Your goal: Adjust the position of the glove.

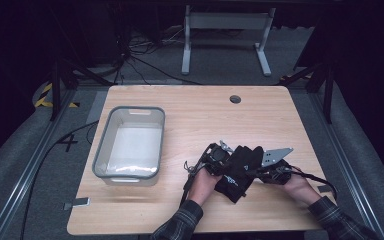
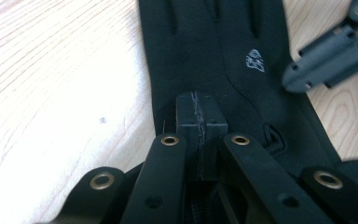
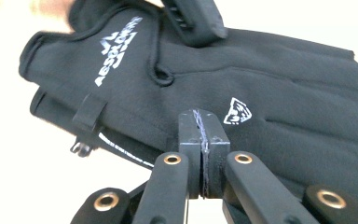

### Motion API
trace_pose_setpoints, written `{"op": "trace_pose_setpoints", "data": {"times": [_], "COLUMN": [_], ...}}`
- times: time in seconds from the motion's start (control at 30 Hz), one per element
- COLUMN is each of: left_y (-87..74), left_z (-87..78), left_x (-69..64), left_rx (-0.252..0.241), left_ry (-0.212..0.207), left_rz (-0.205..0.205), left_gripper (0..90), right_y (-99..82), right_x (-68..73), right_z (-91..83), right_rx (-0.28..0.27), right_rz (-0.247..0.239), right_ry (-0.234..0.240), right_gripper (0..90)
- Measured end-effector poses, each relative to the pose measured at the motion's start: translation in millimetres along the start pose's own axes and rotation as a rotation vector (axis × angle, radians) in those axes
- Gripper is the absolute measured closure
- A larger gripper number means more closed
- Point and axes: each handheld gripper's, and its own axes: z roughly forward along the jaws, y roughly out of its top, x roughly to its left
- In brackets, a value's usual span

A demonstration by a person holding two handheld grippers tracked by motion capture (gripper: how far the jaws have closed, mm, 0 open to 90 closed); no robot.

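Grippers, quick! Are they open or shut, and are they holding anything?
Left gripper: jaws shut, pads pressed together over the black glove; a pinch of fabric cannot be told.
Right gripper: jaws shut over the same glove; a grip cannot be told.

Black fabric glove [image 1: 238, 170] hides both tongs' tips in high view. Glove fingertips cut off at left gripper view's top edge. Whether tongs pinch fabric: cannot tell.

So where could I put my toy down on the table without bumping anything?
The table has bare wood along the far edge around the small round hole, and between the grey bin and the black glove. It is crowded near the front right, where both hands and the glove are.
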Motion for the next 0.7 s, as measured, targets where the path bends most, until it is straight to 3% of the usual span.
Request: {"op": "trace_pose_setpoints", "data": {"times": [0.1, 0.27, 0.43, 0.6, 0.7], "left_y": [6.5, 11.1, 15.9, 15.4, 13.9], "left_z": [2.5, 6.5, 3.0, -5.2, -12.7], "left_x": [1.3, 4.9, 5.8, 6.2, 4.5], "left_rx": [0.015, 0.017, 0.015, 0.001, -0.002], "left_ry": [0.008, -0.013, -0.005, -0.003, -0.004], "left_rz": [0.023, 0.03, 0.053, 0.059, 0.067], "left_gripper": [89.7, 89.7, 89.4, 82.1, 68.8], "right_y": [0.2, 1.3, 1.6, -0.6, -6.2], "right_x": [3.5, 7.8, 10.7, 9.6, 7.2], "right_z": [0.8, 2.3, 2.0, -7.0, -19.9], "right_rx": [-0.004, -0.007, -0.014, -0.042, -0.069], "right_rz": [0.002, -0.004, -0.002, 0.011, 0.035], "right_ry": [0.019, 0.044, 0.04, 0.02, -0.006], "right_gripper": [90.0, 90.0, 89.9, 84.3, 77.6]}}
